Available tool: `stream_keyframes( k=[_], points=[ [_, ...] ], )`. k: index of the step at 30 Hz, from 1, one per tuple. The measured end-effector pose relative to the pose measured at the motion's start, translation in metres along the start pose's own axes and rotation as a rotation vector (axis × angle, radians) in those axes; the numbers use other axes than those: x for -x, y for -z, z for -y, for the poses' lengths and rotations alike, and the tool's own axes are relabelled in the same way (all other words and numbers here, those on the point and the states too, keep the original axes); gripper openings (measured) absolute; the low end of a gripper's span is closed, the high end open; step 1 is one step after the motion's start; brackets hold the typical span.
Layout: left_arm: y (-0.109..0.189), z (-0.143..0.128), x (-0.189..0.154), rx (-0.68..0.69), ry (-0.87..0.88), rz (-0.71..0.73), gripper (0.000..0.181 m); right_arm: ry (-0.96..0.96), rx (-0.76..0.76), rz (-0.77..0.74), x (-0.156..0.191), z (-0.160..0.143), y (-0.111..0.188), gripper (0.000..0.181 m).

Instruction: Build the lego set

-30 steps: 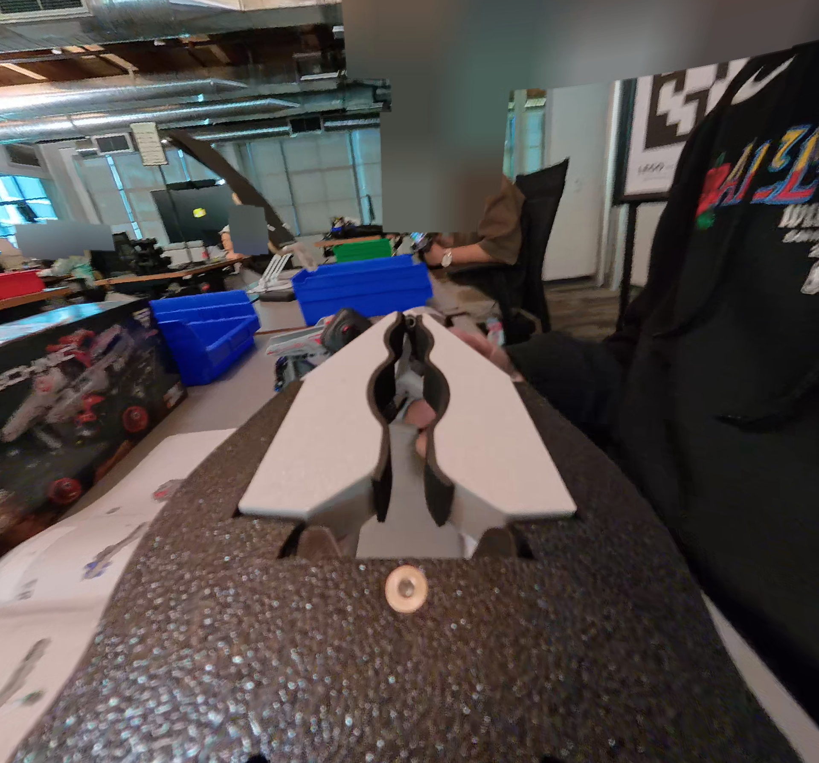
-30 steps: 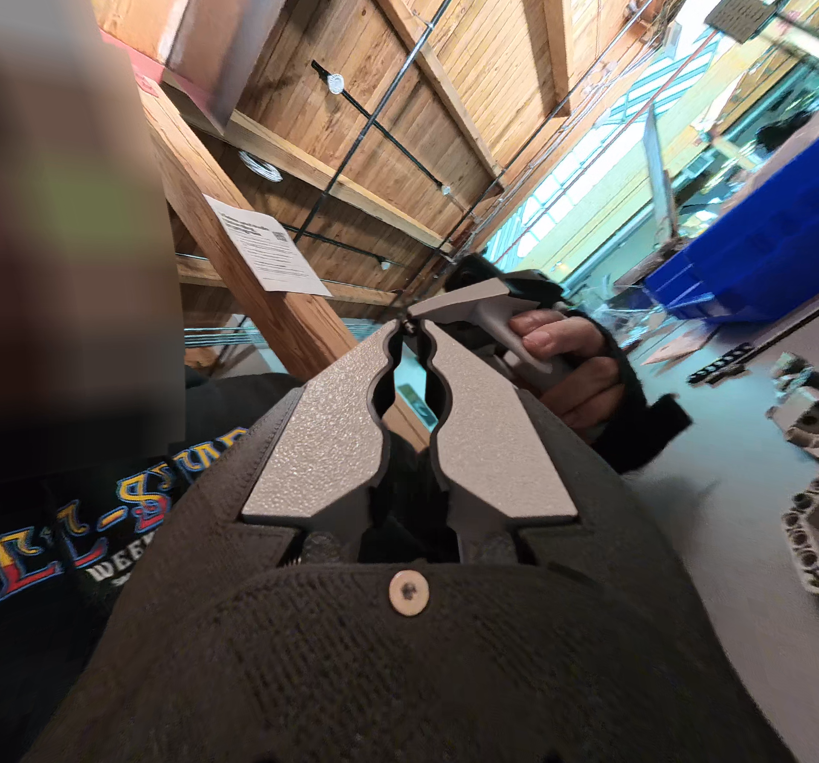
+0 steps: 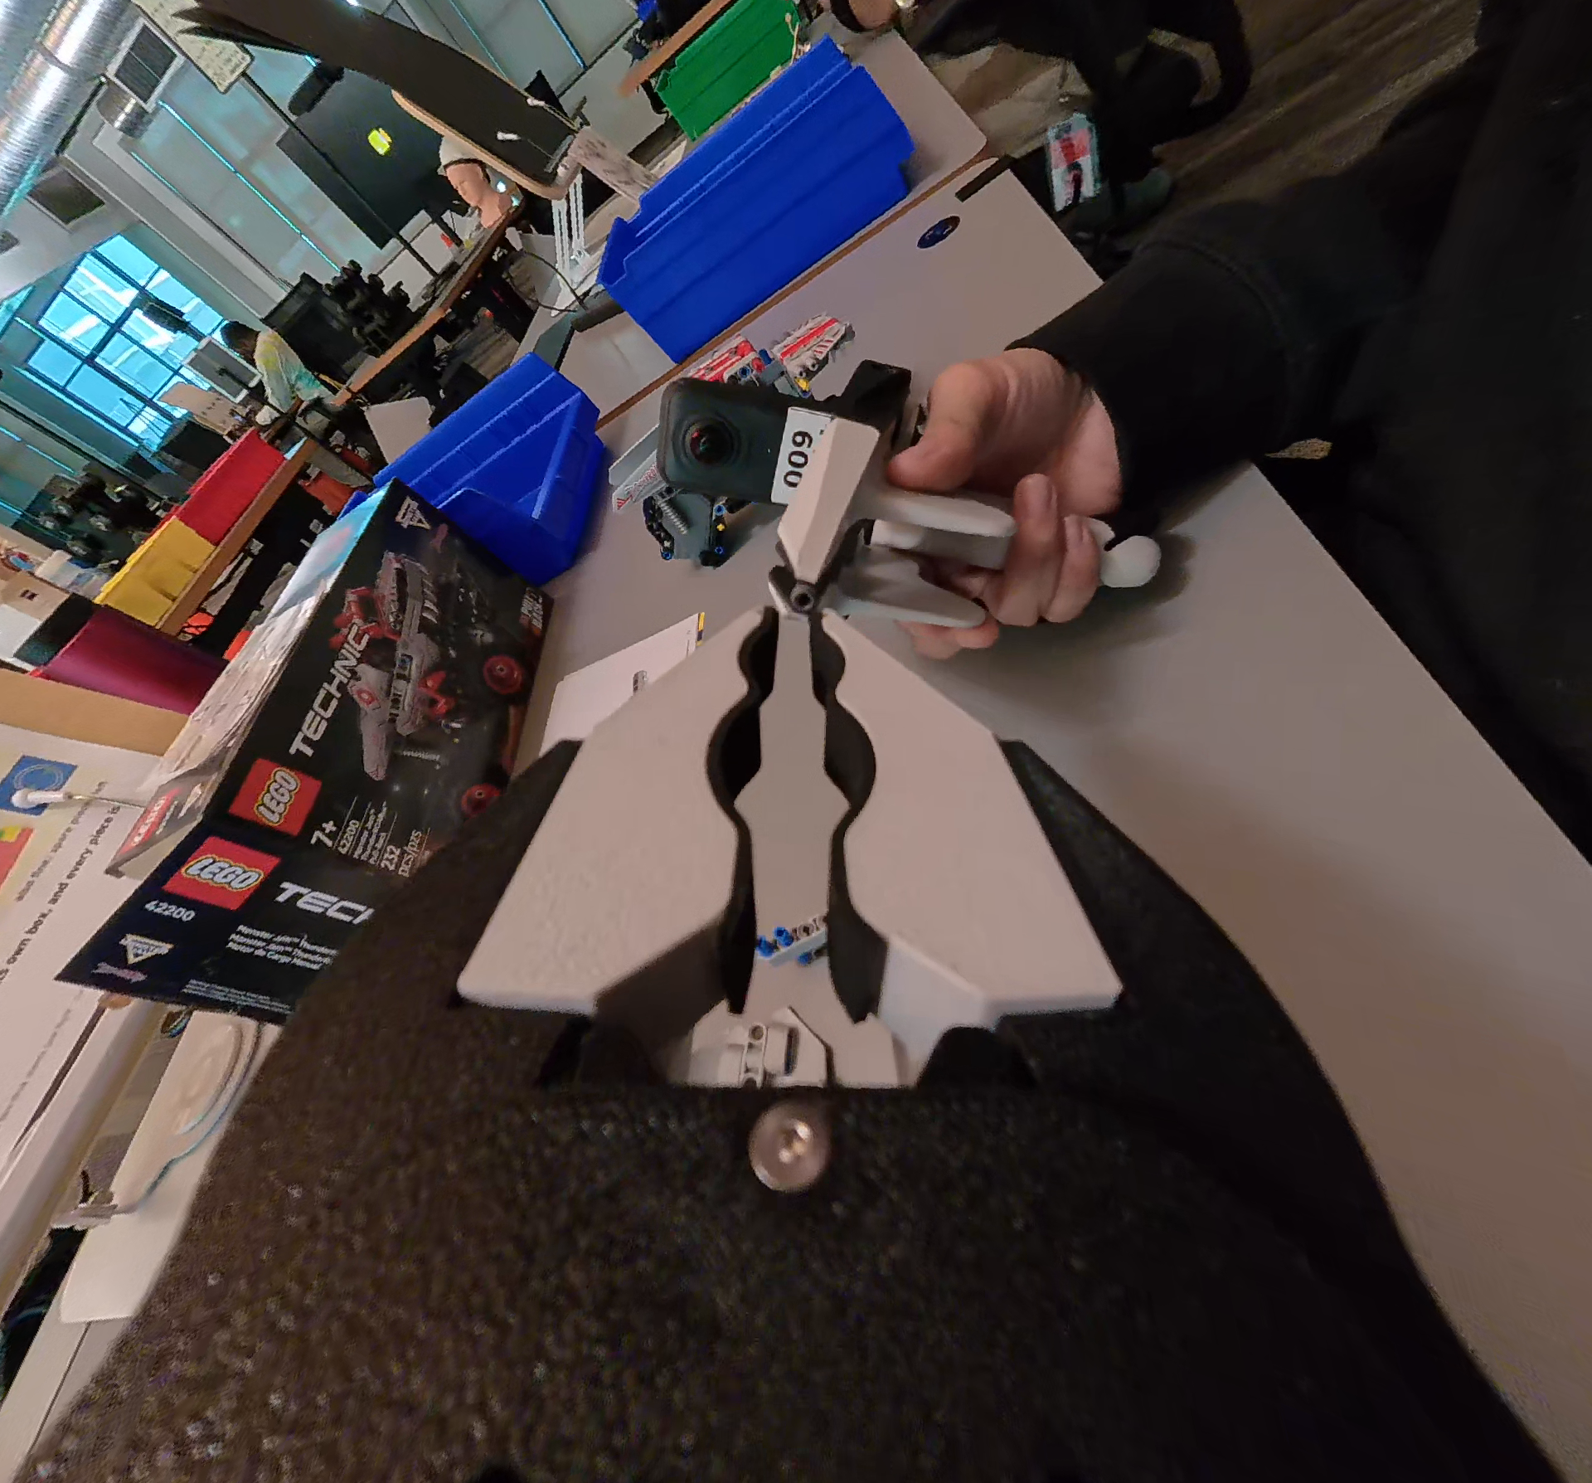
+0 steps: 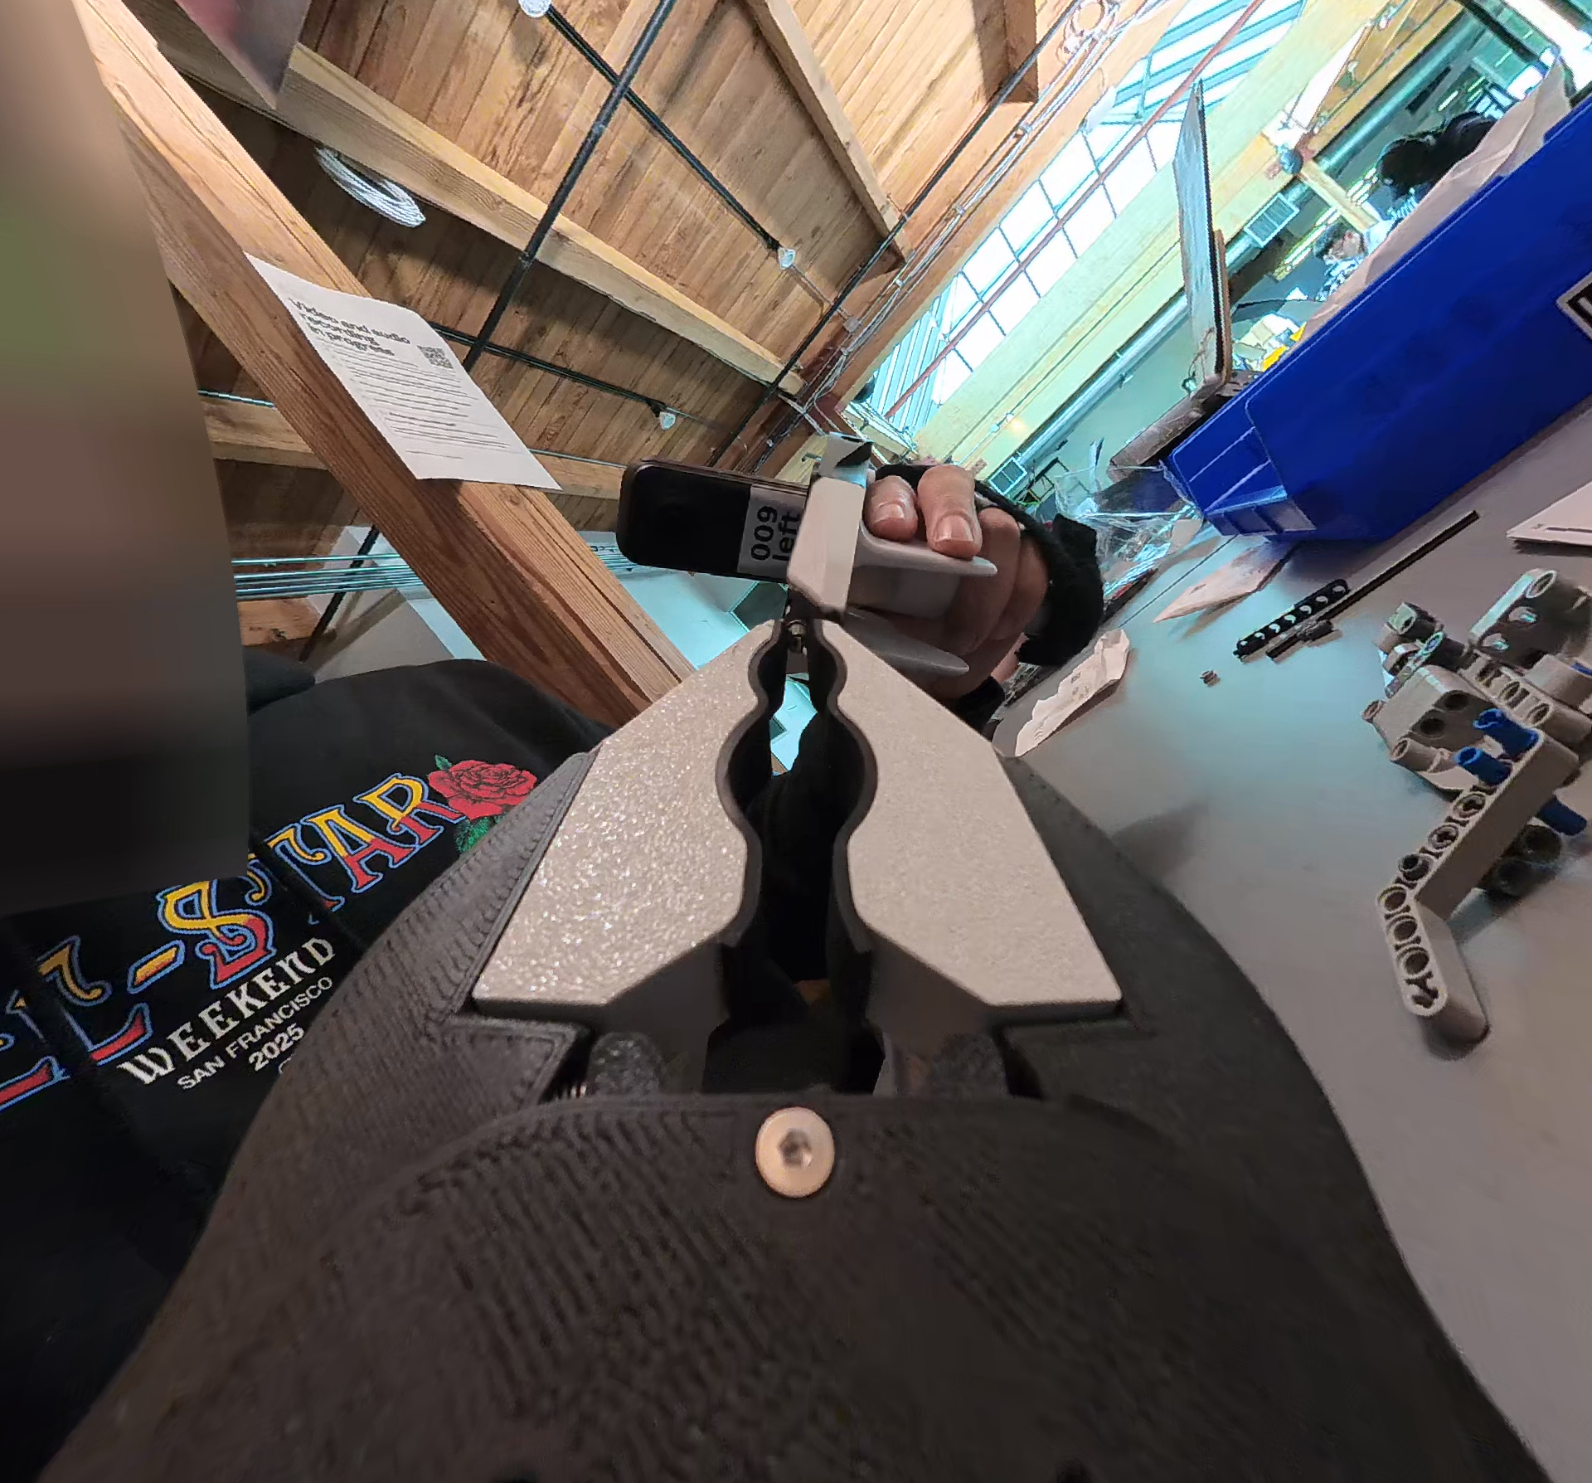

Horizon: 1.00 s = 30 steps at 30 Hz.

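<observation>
The 2 tongs meet tip to tip above the tabletop (image 3: 1292,795). In the left wrist view the left tongs (image 3: 797,623) are narrow, the fingers almost together at the tips, and just at 12 o'clock from them are the tips of the right tongs (image 3: 801,597), which seem to pinch a small dark pin (image 3: 803,599). I cannot tell which of the 2 really holds it, or if both do. In the right wrist view the right tongs (image 4: 797,632) are also narrow, and the same small dark piece is at their tips, touching the tips of the left tongs (image 4: 799,621).

The half-built lego chassis (image 4: 1482,752), grey beams with blue pins, lies on the tabletop at 3 o'clock in the right wrist view, well apart from the tongs. A black beam (image 4: 1292,623) and some paper (image 4: 1077,683) lie near it. A small grey piece with blue pins (image 3: 792,943) is visible low between the left fingers. The lego box (image 3: 345,752) stands at 9 o'clock in the left view, with blue bins (image 3: 758,201) behind it.

In my judgement the build is at an early or middle stage: only a frame exists, no wheels or body are mounted. The pin must still be joined to the model, and many steps remain
</observation>
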<state>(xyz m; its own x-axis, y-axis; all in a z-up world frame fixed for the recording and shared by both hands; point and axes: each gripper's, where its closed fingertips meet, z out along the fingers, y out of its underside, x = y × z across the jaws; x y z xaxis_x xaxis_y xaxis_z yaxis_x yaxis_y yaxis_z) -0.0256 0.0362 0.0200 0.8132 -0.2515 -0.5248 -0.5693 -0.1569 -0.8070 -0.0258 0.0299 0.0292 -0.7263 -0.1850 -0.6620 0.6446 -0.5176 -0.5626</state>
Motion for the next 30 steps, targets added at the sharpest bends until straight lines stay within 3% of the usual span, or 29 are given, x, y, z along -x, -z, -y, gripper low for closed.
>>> stream_keyframes(
  k=[23, 30],
  points=[
    [0.0012, 0.0025, -0.0033, -0.002, -0.010, -0.017, 0.003, -0.010, 0.019, -0.010, -0.0027, -0.0027, -0.0022, 0.003],
    [0.0006, 0.0032, -0.0002, -0.012, 0.074, -0.010, 0.002, 0.013, 0.004, -0.026, -0.0034, 0.0003, -0.0015, 0.002]
  ],
)
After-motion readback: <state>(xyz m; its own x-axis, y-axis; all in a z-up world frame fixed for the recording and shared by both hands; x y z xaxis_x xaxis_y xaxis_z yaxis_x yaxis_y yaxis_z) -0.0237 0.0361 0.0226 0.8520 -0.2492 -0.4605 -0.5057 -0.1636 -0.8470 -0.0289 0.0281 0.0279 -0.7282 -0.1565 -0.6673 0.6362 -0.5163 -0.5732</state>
